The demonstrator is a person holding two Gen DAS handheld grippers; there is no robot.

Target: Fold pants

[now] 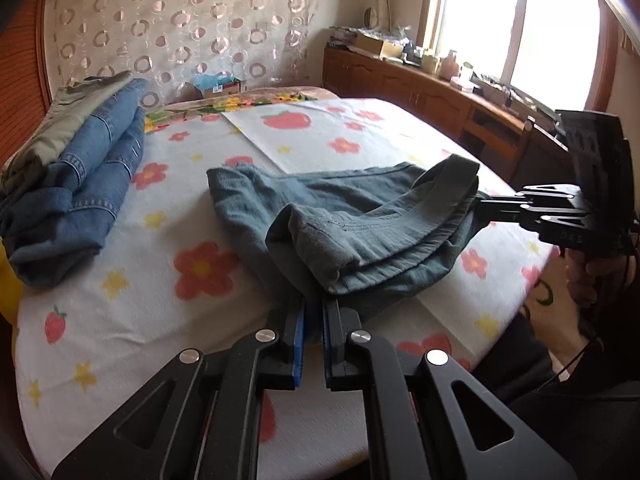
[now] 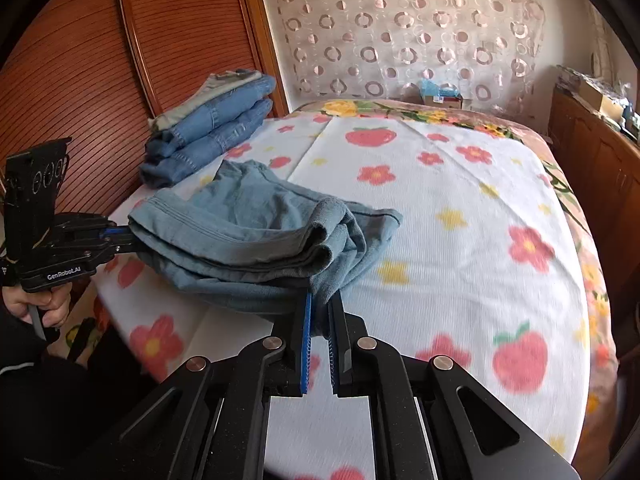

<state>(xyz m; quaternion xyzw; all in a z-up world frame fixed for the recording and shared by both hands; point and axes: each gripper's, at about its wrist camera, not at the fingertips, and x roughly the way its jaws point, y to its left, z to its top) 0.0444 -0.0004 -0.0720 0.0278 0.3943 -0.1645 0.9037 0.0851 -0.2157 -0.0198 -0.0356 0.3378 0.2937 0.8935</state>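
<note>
**Two grippers clamping one pair of teal pants over the bed**

Both grippers are pinching the same garment. The left gripper (image 1: 314, 320) is holding its blue-padded fingers (image 1: 298, 332) nearly together, with a fold of the teal pants (image 1: 360, 216) caught between them at the near edge of the bundle. The right gripper (image 2: 320, 316) is gripping likewise, cloth filling the narrow gap between its pads; in the left wrist view it is reaching in from the right, meeting the cloth at the bundle's right end.

The pants are lying doubled over in several layers, the near part lifting off the sheet where the two grippers are holding it, the far part resting on the bed (image 1: 120, 300). The bed is wearing a white sheet printed with red flowers and strawberries.

At the far left, a stack of folded jeans (image 1: 80, 184) is sitting near the wooden headboard (image 2: 80, 60). A wooden cabinet (image 1: 420, 88) is running along the right, under a bright window (image 1: 520, 24).
</note>
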